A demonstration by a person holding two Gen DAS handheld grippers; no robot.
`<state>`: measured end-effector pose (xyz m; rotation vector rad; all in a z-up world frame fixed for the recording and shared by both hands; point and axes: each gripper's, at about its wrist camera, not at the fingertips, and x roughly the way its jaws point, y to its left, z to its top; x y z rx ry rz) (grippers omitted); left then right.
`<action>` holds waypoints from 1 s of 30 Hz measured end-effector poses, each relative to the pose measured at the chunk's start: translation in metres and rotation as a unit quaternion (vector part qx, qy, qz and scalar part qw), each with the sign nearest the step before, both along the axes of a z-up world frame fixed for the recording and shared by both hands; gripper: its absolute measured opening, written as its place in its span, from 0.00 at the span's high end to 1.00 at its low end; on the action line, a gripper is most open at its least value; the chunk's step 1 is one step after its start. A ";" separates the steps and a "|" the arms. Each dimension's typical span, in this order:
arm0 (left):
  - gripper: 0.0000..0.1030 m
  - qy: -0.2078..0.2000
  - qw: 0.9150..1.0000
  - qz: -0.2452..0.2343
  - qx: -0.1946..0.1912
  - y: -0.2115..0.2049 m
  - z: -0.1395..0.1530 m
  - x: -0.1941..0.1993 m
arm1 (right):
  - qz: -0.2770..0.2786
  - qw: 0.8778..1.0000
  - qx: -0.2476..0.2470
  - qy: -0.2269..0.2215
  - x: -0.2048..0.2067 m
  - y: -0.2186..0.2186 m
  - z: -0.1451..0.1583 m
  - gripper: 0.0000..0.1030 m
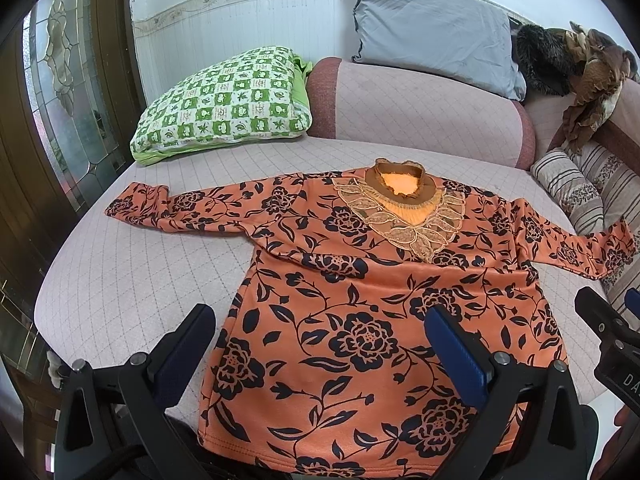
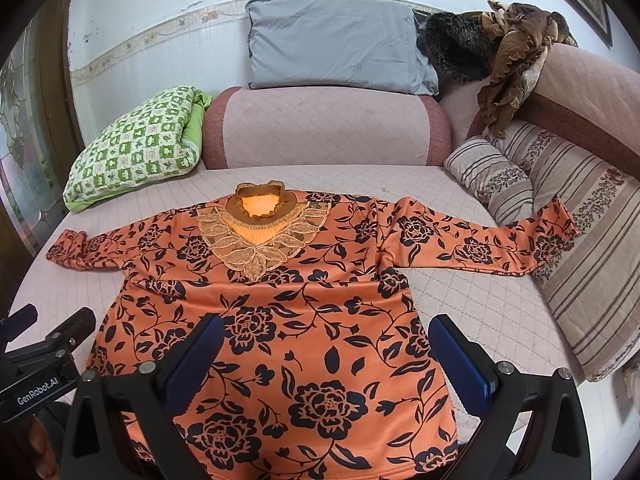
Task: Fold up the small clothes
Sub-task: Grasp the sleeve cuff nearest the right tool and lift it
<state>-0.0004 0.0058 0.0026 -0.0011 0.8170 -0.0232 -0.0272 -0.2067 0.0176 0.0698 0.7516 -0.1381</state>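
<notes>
Flanking orange top [image 2: 304, 320]: pillows, striped cushion [image 2: 492, 178]

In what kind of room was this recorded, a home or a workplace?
Most likely a home living room. An orange floral top lies spread on a quilted pink sofa seat, with a grey pillow and a green checked cushion at the back, and a glass-panelled wooden door beside it.

My left gripper [image 1: 320, 332] hung wide open over the hem of the orange floral top [image 1: 360, 320], which lay flat on the quilted sofa seat [image 1: 140, 272].
</notes>
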 end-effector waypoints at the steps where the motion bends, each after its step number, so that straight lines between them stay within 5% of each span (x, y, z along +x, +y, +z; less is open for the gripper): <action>1: 0.00 0.000 1.000 0.000 0.000 0.000 0.000 0.000 | 0.000 1.000 0.001 0.000 0.000 0.000 0.000 0.00; 5: 0.00 0.002 1.000 -0.002 -0.003 0.000 -0.003 0.001 | 0.007 1.000 0.020 0.002 0.001 -0.007 -0.003 0.00; 10: 0.00 0.025 0.999 -0.007 -0.036 0.012 -0.023 0.012 | 0.005 0.988 0.152 0.008 0.002 -0.065 -0.026 0.00; 13: 0.00 0.052 0.998 0.002 -0.032 0.018 -0.047 0.026 | -0.048 0.969 0.243 -0.003 0.000 -0.137 -0.050 0.00; 16: 0.00 0.075 0.997 0.008 -0.028 0.021 -0.067 0.038 | -0.148 0.951 0.269 -0.019 0.004 -0.220 -0.063 0.03; 17: 0.00 0.083 0.996 0.009 -0.025 0.022 -0.074 0.042 | -0.177 0.948 0.264 -0.024 0.006 -0.244 -0.063 0.07; 19: 0.00 0.091 0.996 0.010 -0.024 0.021 -0.084 0.049 | -0.254 0.951 0.176 -0.026 0.019 -0.292 -0.053 0.14; 22: 0.00 0.098 0.995 0.011 -0.025 0.021 -0.094 0.057 | -0.298 0.954 0.043 -0.017 0.053 -0.333 -0.040 0.17; 25: 0.00 0.101 0.994 0.009 -0.025 0.017 -0.101 0.064 | -0.325 0.943 -0.061 0.029 0.098 -0.359 -0.046 0.21; 28: 0.00 0.099 0.995 0.008 -0.016 0.016 -0.107 0.069 | -0.338 0.929 -0.129 0.076 0.136 -0.378 -0.061 0.40; 30: 0.00 0.100 0.995 0.010 -0.014 0.018 -0.109 0.073 | -0.349 0.918 -0.139 0.123 0.152 -0.392 -0.079 0.69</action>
